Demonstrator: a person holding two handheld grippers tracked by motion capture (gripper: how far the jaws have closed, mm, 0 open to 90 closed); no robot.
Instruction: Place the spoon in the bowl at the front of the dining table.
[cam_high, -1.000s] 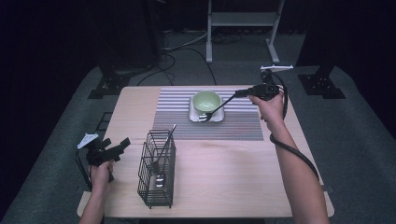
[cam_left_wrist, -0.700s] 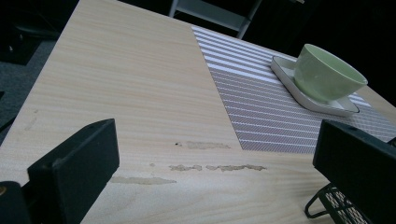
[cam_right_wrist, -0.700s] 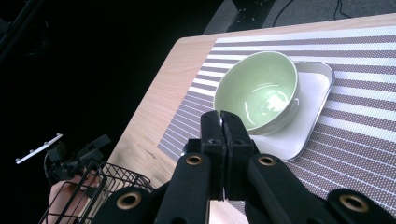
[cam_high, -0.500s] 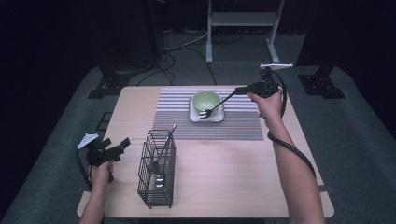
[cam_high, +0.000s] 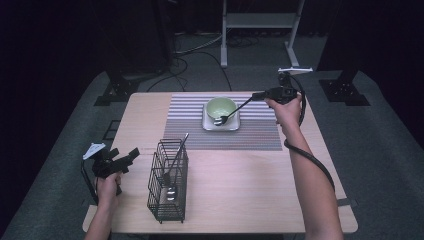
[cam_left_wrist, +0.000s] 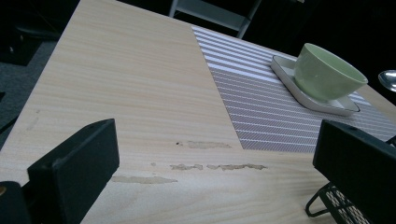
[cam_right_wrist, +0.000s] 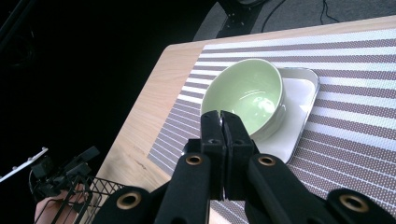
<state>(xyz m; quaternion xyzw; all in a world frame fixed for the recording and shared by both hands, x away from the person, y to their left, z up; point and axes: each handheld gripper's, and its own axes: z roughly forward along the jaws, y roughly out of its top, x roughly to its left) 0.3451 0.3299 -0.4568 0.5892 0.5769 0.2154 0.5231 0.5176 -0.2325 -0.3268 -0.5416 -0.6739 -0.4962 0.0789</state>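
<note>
One spoon (cam_high: 174, 162) in basket (cam_high: 161, 206), bowl (cam_high: 220, 107) empty

A pale wooden bench (cam_high: 240, 190) stands on grey carpet (cam_high: 380, 150) in a dark room, lit from above. Beyond the bench's far edge, black cables (cam_high: 200, 50) trail across the carpet beside a white metal stand (cam_high: 260, 22). Black stand feet (cam_high: 117, 92) rest near the bench's far corners; the walls are lost in shadow.

Fork (cam_high: 231, 112) handle hidden between the closed jaws of right gripper (cam_high: 255, 96), wire basket (cam_left_wrist: 341, 205) cut off at frame edge (left gripper view), basket utensils indistinct.
</note>
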